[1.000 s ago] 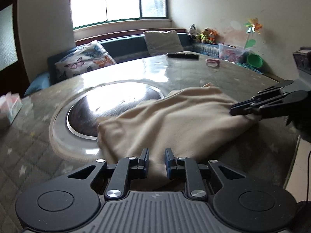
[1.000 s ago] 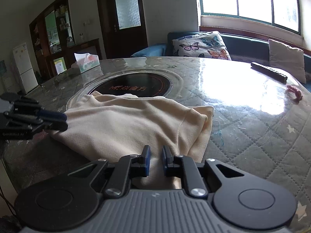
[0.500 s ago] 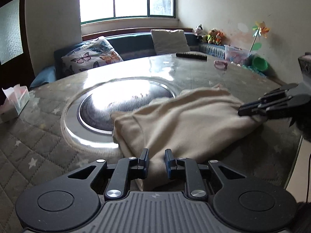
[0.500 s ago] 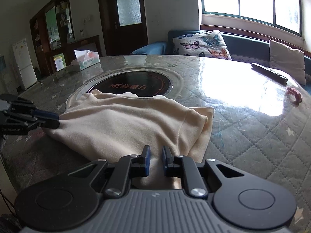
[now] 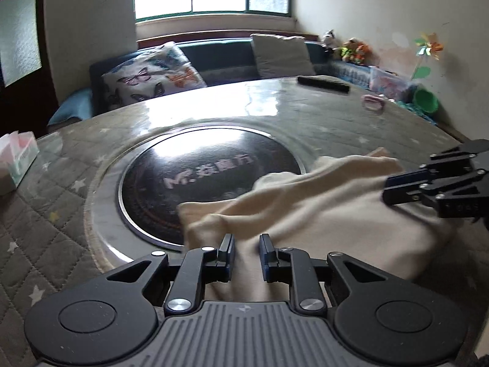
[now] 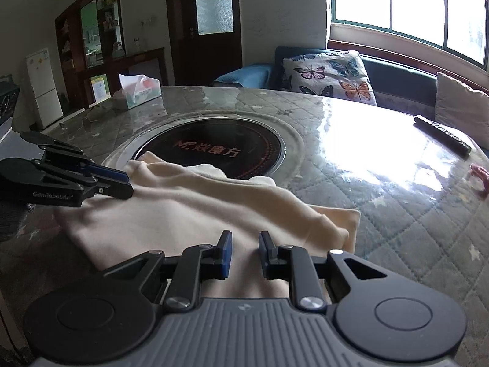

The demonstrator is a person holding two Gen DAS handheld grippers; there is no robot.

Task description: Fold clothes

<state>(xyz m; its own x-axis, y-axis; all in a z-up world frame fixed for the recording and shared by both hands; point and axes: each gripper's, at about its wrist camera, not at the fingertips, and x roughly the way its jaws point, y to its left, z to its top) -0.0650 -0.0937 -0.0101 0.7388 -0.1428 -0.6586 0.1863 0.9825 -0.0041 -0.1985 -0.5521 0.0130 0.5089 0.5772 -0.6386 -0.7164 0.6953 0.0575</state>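
Note:
A cream garment (image 5: 321,208) lies bunched on the round quilted table (image 5: 61,244), its far edge over the rim of the black cooktop disc (image 5: 198,183). My left gripper (image 5: 247,238) is shut on the garment's near edge, with a thick fold between its pads. In the right wrist view the left gripper (image 6: 128,183) rests at the cloth's left end. My right gripper (image 6: 244,235) sits over the garment (image 6: 198,208) near its right end. Its jaws are opening, with cloth still between them. The left wrist view shows the right gripper (image 5: 386,188) at the far right.
A tissue box (image 6: 137,91) stands at the table's far left. A black remote (image 6: 443,134) and a pink hair tie (image 5: 371,104) lie toward the window side. A sofa with a butterfly cushion (image 6: 330,73) runs behind the table.
Both grippers have slid the garment across the table, uncovering more of the black disc. The right gripper's jaws stand wider apart than before.

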